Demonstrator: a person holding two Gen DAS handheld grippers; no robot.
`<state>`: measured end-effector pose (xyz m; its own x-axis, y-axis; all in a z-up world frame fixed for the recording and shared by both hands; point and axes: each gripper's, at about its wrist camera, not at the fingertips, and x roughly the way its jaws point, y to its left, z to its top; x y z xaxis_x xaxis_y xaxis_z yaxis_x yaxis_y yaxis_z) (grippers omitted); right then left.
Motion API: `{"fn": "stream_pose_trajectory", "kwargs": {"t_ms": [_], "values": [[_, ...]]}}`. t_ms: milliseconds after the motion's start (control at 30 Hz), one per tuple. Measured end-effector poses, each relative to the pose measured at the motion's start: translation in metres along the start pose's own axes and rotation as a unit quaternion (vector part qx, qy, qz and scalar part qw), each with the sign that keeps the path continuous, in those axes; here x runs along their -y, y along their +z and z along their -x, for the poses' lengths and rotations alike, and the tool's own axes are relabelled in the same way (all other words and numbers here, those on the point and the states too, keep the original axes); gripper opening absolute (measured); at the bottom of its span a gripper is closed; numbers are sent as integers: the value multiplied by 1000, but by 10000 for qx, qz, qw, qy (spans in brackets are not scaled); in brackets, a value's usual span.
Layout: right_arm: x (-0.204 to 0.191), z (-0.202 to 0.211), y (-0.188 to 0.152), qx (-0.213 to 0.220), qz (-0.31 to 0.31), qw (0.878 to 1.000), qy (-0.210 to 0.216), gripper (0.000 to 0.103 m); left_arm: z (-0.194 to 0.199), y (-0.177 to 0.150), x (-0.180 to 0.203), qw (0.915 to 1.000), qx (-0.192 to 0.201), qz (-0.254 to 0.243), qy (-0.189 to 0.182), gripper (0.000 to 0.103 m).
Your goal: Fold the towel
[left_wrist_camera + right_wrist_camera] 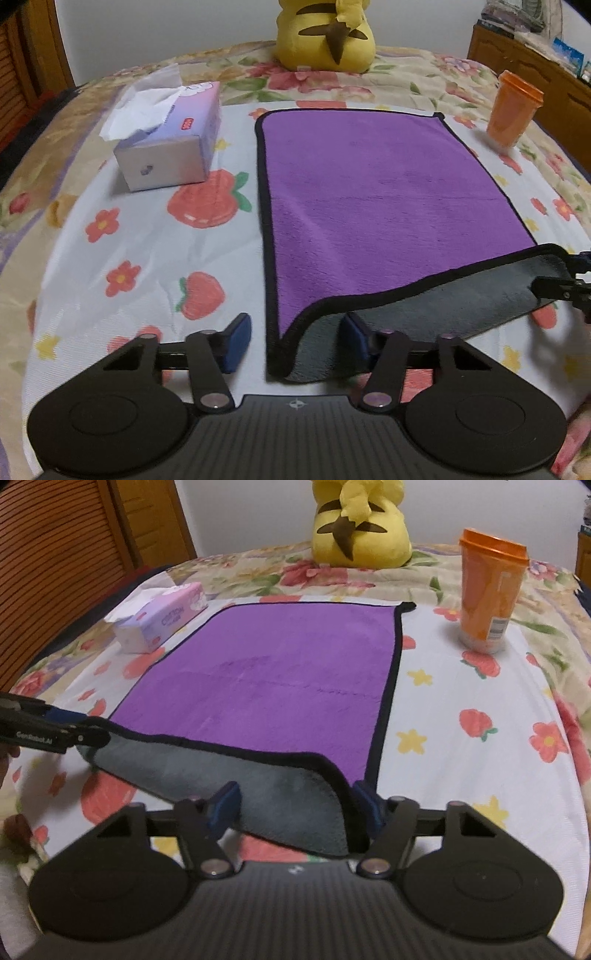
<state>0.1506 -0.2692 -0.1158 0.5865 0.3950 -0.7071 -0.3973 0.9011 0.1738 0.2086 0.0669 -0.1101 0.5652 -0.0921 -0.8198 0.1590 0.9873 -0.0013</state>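
Note:
A purple towel (376,199) with a black hem and grey underside lies flat on the bed; it also shows in the right wrist view (273,679). Its near edge is lifted and curled, grey side showing. My left gripper (295,338) is open, its blue pads either side of the near left corner. My right gripper (295,806) is open around the near right corner. In the left wrist view the right gripper's fingers (561,288) touch the lifted corner. In the right wrist view the left gripper's fingers (55,727) touch the other lifted corner.
A tissue box (173,140) stands left of the towel. An orange lidded cup (487,594) stands at the right. A yellow plush toy (325,33) sits at the far edge. Wooden furniture (55,572) flanks the flowered bedspread (147,258).

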Motion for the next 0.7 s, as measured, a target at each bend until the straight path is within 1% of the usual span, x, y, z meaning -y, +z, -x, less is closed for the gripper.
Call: {"fn": "stream_pose_trajectory", "kwargs": {"t_ms": [67,100,167,233,267,333,367,433,567,700], "values": [[2,0,1,-25,-15,10000,30,50,0,0,1,10000,-24,-7,-64,49],[2,0,1,-29,-15,10000,43,46,0,0,3,9999,-35,-17,-93,44],[3,0,1,-33,33,10000,22,35,1,-1,4,9999,-32,-48,-107,40],[4,-1,1,-37,60,10000,-10,29,1,-1,7,9999,-29,-112,-110,32],[5,-1,1,-38,65,10000,5,24,2,-1,8,9998,-24,-144,-114,30],[5,0,1,-26,87,10000,-6,21,2,-1,9,9998,-9,-188,-115,18],[6,0,1,-25,105,9999,22,17,3,-1,9,9997,-5,-194,-136,15],[5,0,2,-16,173,9998,43,5,5,0,10,9997,43,-199,-150,11],[4,3,3,73,256,9996,44,4,16,4,11,9993,272,-167,-199,9],[6,8,8,252,249,9994,27,4,30,10,13,9978,595,-118,-273,9]]}}
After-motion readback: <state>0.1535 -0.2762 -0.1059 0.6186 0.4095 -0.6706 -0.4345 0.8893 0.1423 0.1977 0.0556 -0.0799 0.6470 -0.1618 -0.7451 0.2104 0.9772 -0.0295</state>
